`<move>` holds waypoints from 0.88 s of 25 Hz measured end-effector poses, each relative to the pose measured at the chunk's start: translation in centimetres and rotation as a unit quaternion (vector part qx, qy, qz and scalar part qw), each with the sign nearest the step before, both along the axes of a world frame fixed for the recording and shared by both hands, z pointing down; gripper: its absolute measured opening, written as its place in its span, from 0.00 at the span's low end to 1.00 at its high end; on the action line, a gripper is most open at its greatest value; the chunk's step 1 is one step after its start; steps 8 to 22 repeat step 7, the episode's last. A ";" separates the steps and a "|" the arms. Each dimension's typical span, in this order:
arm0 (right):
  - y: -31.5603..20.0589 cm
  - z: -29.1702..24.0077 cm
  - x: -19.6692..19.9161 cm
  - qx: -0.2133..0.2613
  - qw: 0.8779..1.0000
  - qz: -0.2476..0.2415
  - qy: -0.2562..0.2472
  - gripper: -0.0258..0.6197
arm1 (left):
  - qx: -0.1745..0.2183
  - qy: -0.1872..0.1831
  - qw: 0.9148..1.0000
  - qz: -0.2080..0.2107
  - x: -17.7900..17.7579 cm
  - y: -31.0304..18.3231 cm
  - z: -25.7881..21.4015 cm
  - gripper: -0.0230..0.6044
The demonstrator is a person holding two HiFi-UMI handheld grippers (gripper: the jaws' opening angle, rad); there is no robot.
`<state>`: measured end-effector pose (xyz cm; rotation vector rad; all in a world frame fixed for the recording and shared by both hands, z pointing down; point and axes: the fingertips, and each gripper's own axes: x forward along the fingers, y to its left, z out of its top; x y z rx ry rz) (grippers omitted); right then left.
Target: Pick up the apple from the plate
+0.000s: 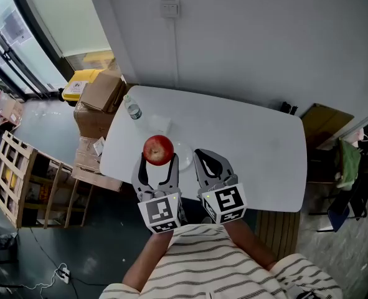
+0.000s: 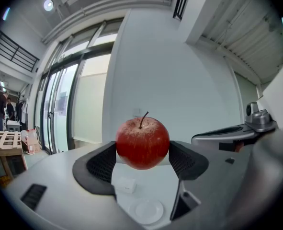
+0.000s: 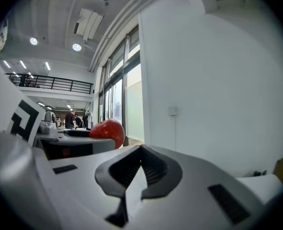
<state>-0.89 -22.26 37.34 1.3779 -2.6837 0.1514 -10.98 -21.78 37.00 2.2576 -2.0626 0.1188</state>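
A red apple [image 1: 158, 149] with a stem hangs above the white table [image 1: 258, 148], clamped between the dark ribbed pads of my left gripper [image 1: 158, 162]. In the left gripper view the apple [image 2: 142, 143] fills the gap of the left gripper [image 2: 142, 151], and the small empty white plate [image 2: 147, 211] lies on the table below it. In the head view the plate [image 1: 184, 157] shows just right of the apple. My right gripper [image 1: 204, 155] hovers beside it, shut on nothing [image 3: 140, 151]. The apple [image 3: 108, 130] appears at its left.
On the table's far left stand a water bottle [image 1: 132, 108] and a small white box [image 1: 160, 124]. Cardboard boxes [image 1: 99, 101] and a wooden crate [image 1: 15, 173] sit on the floor left of the table. A wall stands behind it.
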 end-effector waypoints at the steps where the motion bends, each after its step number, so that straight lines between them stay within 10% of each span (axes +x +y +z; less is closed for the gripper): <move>1: 0.0 0.0 0.0 0.001 1.000 0.000 0.000 0.06 | -0.001 0.001 1.000 -0.001 -0.1 0.0 0.0 0.60; 22: -0.1 -0.1 0.0 0.004 1.000 0.004 -0.001 0.06 | -0.002 -0.003 1.000 0.008 0.5 -0.1 0.2 0.60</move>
